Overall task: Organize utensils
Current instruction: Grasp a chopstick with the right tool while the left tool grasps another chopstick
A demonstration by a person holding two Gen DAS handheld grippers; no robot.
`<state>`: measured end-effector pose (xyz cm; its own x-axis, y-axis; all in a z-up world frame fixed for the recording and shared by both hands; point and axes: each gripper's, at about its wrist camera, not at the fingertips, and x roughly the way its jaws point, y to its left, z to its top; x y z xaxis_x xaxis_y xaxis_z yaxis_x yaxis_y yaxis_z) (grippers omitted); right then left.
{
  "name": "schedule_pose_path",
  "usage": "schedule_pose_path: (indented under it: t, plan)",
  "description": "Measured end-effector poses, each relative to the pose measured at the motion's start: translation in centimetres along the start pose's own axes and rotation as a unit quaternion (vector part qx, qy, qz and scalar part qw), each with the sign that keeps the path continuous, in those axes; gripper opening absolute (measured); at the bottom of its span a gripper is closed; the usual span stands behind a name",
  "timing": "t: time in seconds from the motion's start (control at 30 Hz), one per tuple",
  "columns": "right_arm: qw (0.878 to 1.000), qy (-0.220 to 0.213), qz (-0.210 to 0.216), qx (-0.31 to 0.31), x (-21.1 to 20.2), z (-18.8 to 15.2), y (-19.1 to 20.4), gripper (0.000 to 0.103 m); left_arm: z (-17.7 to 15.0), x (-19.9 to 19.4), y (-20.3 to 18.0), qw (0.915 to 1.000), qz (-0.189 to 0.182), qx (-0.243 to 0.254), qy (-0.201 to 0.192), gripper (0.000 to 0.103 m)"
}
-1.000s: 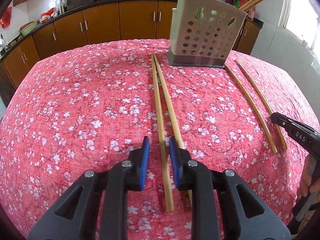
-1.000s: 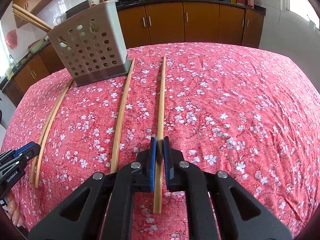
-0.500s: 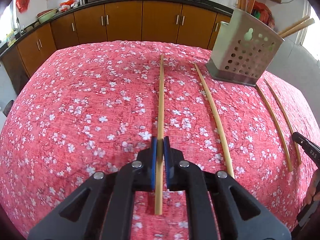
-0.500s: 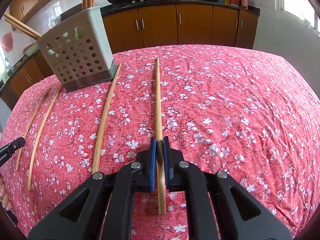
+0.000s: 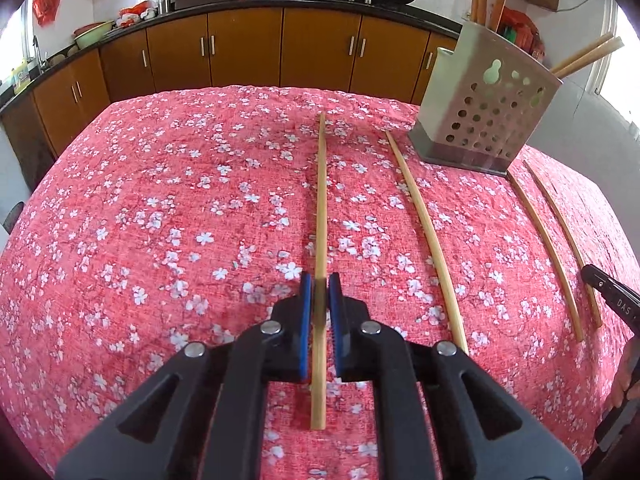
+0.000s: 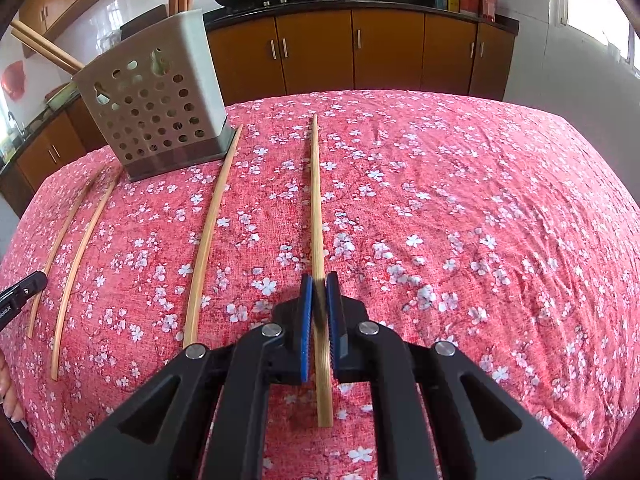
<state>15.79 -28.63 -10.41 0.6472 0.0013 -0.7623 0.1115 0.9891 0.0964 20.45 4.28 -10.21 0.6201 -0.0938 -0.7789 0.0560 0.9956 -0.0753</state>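
On the flowered tablecloth (image 5: pixel 160 208), the holder (image 5: pixel 484 120) stands at the far edge, already holding some sticks. Two chopsticks (image 6: pixel 316 216) stretch toward it, one pinched in the left gripper (image 5: pixel 319 294), one in the right gripper (image 6: pixel 319 292). They look light, stiff and smooth, best gripped near the thick end.

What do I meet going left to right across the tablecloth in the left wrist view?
Chopstick held in the left gripper → lone chopstick → holder → pair of chopsticks → right gripper's tip.
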Motion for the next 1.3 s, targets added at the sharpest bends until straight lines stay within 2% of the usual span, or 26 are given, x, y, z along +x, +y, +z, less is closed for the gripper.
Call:
schedule_pose_path:
  t: [1.3]
  plan:
    - [1.0,0.0,0.001,0.001,0.0,0.0,-0.01,0.009,0.09,0.07,-0.04,1.0,-0.004,-0.005,-0.001,0.011]
